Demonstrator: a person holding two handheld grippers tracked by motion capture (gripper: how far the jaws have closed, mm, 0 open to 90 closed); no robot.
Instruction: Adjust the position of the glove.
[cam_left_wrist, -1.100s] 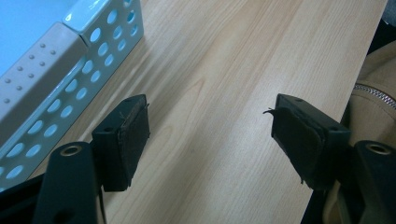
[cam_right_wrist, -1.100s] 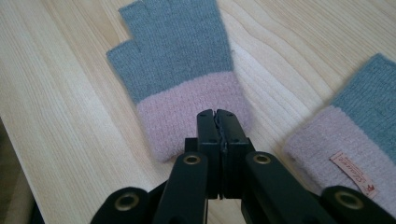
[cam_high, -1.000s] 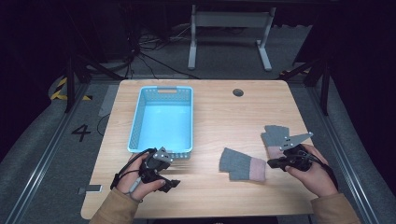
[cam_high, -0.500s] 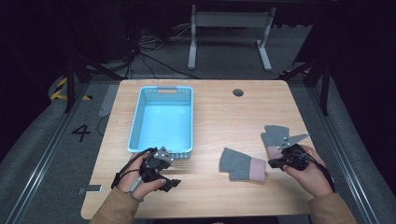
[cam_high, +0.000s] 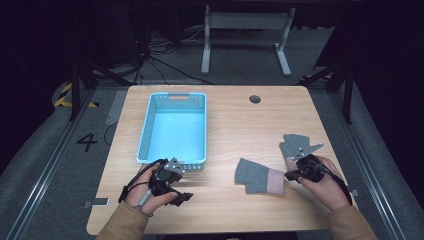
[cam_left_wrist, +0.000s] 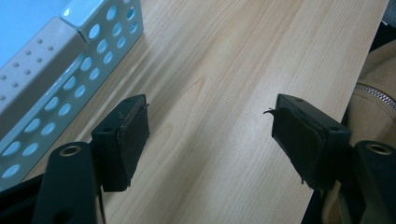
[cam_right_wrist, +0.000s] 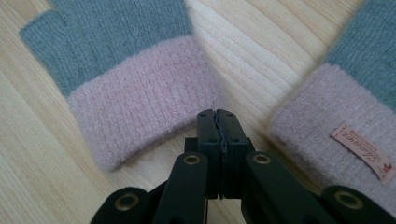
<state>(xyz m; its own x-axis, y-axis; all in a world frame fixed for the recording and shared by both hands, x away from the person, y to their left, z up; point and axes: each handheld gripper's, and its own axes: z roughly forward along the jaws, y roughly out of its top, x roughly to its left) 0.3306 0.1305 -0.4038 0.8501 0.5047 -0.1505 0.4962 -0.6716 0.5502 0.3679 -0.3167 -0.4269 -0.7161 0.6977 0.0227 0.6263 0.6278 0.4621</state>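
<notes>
Two grey-and-pink gloves lay at the high view's lower right: the near glove (cam_right_wrist: 126, 88) before the right hand-held gripper (cam_right_wrist: 218, 122), jaws pressed together, empty; the labelled glove (cam_right_wrist: 355, 116) bore unreadable script. The left hand-held gripper (cam_left_wrist: 210, 135) stood spread beside the blue basket (cam_left_wrist: 56, 70).

Fuzzy knit gloves (cam_right_wrist: 126, 88) — matt wood table (cam_high: 240, 120) — perforated plastic basket (cam_high: 172, 125).

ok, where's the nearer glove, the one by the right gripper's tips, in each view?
High view: the glove lies flat at lower right of the table, pink cuff toward the right gripper.
Right gripper view: upper left, pink cuff just ahead of the shut jaws.
Left gripper view: not in it; blue basket and bare wood.
Shared landmark: the second glove, at right in the right gripper view.
</notes>
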